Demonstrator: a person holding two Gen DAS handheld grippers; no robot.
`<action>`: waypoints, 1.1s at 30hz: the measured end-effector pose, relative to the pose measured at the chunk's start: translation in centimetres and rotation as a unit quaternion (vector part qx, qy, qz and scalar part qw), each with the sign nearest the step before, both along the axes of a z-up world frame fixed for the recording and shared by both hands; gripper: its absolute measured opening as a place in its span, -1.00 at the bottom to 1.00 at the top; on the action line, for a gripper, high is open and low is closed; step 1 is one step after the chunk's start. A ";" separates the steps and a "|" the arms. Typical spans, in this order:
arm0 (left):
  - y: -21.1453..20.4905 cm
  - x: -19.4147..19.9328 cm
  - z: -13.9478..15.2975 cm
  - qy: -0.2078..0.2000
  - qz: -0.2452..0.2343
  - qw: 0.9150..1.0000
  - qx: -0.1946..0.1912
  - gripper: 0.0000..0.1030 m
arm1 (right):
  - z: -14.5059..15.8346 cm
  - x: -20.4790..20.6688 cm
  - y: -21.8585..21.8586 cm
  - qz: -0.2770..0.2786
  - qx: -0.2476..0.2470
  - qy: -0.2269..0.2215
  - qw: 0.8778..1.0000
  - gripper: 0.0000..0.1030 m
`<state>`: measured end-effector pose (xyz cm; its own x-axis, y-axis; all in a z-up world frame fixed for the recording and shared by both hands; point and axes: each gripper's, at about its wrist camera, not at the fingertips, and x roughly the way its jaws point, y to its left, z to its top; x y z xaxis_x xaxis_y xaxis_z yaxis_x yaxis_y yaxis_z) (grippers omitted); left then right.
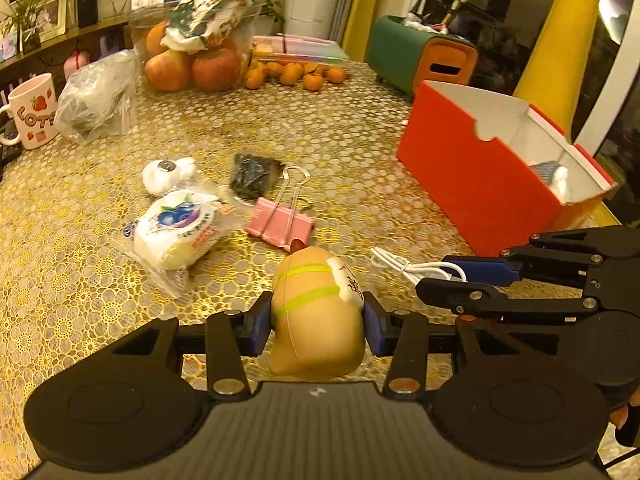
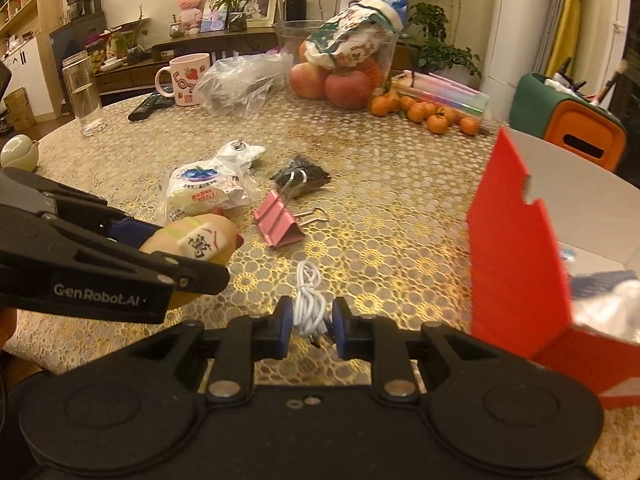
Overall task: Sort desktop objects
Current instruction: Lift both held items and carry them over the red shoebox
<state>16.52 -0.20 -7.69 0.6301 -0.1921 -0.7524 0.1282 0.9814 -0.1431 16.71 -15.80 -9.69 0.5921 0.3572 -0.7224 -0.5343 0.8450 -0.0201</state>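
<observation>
My left gripper [image 1: 316, 320] is shut on a tan squishy toy [image 1: 316, 312] with green stripes and a mahjong tile; the toy also shows in the right wrist view [image 2: 196, 236]. My right gripper [image 2: 310, 322] is closed around a coiled white cable [image 2: 308, 300], which also shows in the left wrist view [image 1: 408, 266]. The right gripper appears in the left wrist view [image 1: 444, 276]. On the table lie a pink binder clip [image 1: 280, 224], a packaged bun [image 1: 176, 232], a black packet [image 1: 252, 176] and a white plush [image 1: 168, 170]. A red box [image 1: 480, 184] stands to the right.
At the back stand a fruit bowl [image 1: 192, 52], small oranges [image 1: 296, 74], a plastic bag [image 1: 96, 96], a pink mug [image 1: 34, 116] and a green-orange holder [image 1: 424, 56]. The right wrist view shows a glass [image 2: 84, 96] and a remote [image 2: 150, 106].
</observation>
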 end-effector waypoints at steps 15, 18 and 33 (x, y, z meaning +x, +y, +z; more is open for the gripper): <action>-4.5 -2.5 4.7 -0.029 -0.049 0.998 -0.007 -0.13 | 5.1 -3.5 -5.1 -0.030 0.025 -0.024 0.999 -0.60; -5.6 -2.7 5.7 -0.035 -0.061 0.998 -0.007 -0.13 | 6.1 -3.7 -6.3 -0.040 0.034 -0.025 0.998 -0.60; -10.3 -1.9 8.5 -0.057 -0.109 0.992 0.004 -0.13 | 9.1 -3.4 -11.6 -0.074 0.059 -0.045 0.995 -0.60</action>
<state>14.66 -10.51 0.86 0.6553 -0.3269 -0.6809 0.3526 0.9296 -0.1070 13.27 -27.36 -0.63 0.7048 0.3407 -0.6222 -0.4051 0.9133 0.0413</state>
